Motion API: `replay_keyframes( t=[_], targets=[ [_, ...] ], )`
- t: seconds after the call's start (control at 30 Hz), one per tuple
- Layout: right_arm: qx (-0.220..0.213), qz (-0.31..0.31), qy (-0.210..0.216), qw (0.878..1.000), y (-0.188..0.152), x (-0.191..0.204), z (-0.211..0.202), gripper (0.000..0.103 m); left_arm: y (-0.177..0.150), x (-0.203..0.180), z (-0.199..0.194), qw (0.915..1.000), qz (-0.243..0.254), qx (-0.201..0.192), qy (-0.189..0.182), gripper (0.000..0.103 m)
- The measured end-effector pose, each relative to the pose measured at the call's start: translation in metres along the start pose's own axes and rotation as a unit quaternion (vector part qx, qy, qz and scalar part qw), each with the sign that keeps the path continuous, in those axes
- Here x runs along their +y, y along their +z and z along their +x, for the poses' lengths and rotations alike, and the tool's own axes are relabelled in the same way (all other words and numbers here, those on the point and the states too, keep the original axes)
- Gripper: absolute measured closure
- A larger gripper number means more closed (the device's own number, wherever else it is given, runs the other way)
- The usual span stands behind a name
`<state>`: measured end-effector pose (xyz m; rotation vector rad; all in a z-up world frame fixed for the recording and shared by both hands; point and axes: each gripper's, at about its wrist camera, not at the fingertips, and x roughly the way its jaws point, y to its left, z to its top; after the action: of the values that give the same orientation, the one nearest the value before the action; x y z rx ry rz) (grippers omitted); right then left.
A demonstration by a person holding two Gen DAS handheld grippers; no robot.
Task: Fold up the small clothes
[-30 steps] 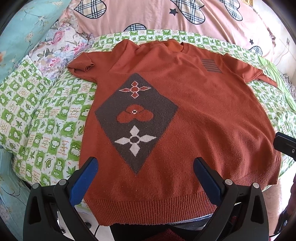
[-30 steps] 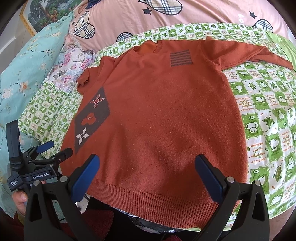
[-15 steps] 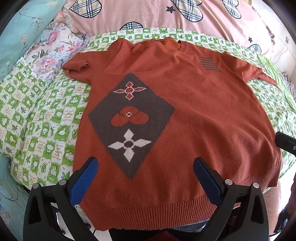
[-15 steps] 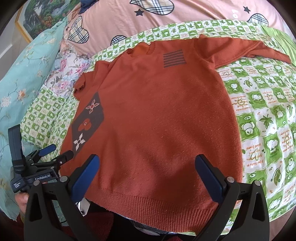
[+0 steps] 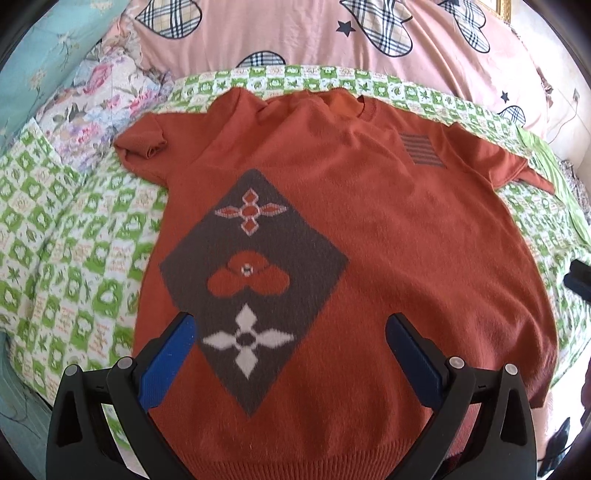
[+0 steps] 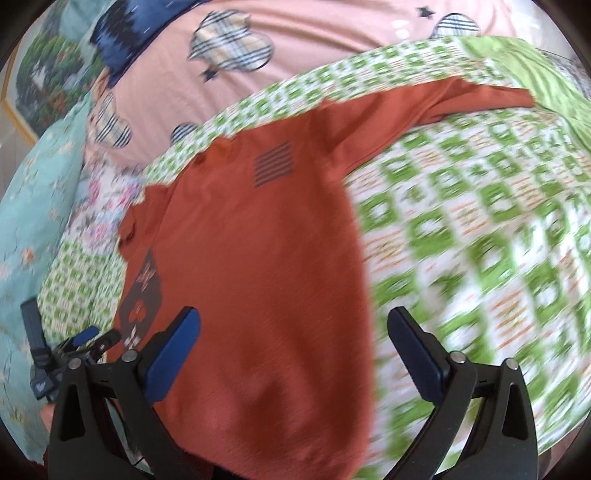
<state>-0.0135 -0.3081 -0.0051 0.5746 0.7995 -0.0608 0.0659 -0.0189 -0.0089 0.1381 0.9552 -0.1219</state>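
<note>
A rust-orange knit sweater (image 5: 388, 258) lies flat, face up, on a green-and-white checked quilt (image 5: 74, 240). It has a dark diamond patch with flower motifs (image 5: 251, 295) and a small striped patch near the shoulder (image 5: 421, 149). My left gripper (image 5: 290, 328) is open and empty, hovering over the lower part of the diamond. My right gripper (image 6: 293, 325) is open and empty over the sweater's (image 6: 258, 277) right side edge; that view is motion-blurred. The left gripper also shows at the right wrist view's left edge (image 6: 77, 343).
A pink duvet with plaid hearts (image 5: 295, 33) lies behind the sweater. A floral cloth (image 5: 92, 107) and a teal pillow (image 5: 33, 44) lie at the left. A plain green cloth (image 6: 535, 74) lies at the far right. The bed's front edge runs under the hem.
Both grippers have moved forward over the sweater. The right gripper has also swung right, toward the sweater's right edge, and its view is now blurred. Both stay open.
</note>
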Motion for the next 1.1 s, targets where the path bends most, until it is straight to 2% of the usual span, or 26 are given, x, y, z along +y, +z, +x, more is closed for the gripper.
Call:
replay_keyframes(
  t=[0.1, 0.33, 0.47, 0.57, 0.6, 0.7, 0.77, 0.8, 0.87, 0.9, 0.93, 0.97, 1.0, 1.1],
  targets=[
    [-0.017, 0.023, -0.015, 0.999, 0.029, -0.028, -0.012, 0.019, 0.010, -0.002, 0.002, 1.0000, -0.003, -0.001, -0.004, 0.000],
    [-0.052, 0.106, -0.056, 0.991, 0.125, -0.105, -0.027, 0.027, 0.027, -0.015, 0.014, 0.9998, 0.001, 0.012, -0.014, 0.000],
    [-0.066, 0.180, -0.076, 0.979, 0.180, -0.177, -0.015, 0.029, 0.035, -0.024, 0.020, 0.9996, 0.007, 0.016, -0.020, 0.000],
    [-0.062, 0.242, -0.085, 0.965, 0.219, -0.229, 0.005, 0.033, 0.041, -0.030, 0.028, 0.9995, 0.013, 0.023, -0.017, 0.000],
    [-0.064, 0.257, -0.085, 0.961, 0.226, -0.240, 0.011, 0.033, 0.043, -0.031, 0.032, 0.9994, 0.013, 0.027, -0.017, 0.000],
    [-0.046, 0.301, -0.123, 0.944, 0.251, -0.275, 0.034, 0.033, 0.050, -0.033, 0.041, 0.9992, 0.013, 0.035, -0.018, 0.000],
    [-0.022, 0.332, -0.136, 0.933, 0.262, -0.294, 0.054, 0.033, 0.053, -0.033, 0.048, 0.9990, 0.009, 0.040, -0.020, 0.000],
    [-0.024, 0.344, -0.127, 0.930, 0.264, -0.302, 0.062, 0.034, 0.054, -0.033, 0.051, 0.9988, 0.008, 0.042, -0.022, 0.000],
    [-0.027, 0.345, -0.133, 0.929, 0.269, -0.308, 0.070, 0.034, 0.057, -0.033, 0.058, 0.9983, 0.003, 0.051, -0.027, 0.000],
    [-0.033, 0.333, -0.144, 0.931, 0.274, -0.307, 0.071, 0.041, 0.057, -0.033, 0.062, 0.9979, 0.001, 0.057, -0.030, 0.000],
    [-0.037, 0.324, -0.157, 0.932, 0.275, -0.304, 0.071, 0.061, 0.058, -0.033, 0.066, 0.9977, 0.000, 0.059, -0.032, 0.000],
    [-0.039, 0.310, -0.171, 0.934, 0.277, -0.302, 0.072, 0.075, 0.058, -0.033, 0.069, 0.9974, -0.002, 0.063, -0.035, 0.000],
    [-0.041, 0.300, -0.164, 0.939, 0.276, -0.302, 0.074, 0.096, 0.059, -0.034, 0.072, 0.9973, -0.002, 0.064, -0.036, 0.000],
    [-0.052, 0.281, -0.157, 0.945, 0.271, -0.298, 0.074, 0.096, 0.058, -0.035, 0.076, 0.9965, -0.009, 0.068, -0.048, 0.000]
  ],
)
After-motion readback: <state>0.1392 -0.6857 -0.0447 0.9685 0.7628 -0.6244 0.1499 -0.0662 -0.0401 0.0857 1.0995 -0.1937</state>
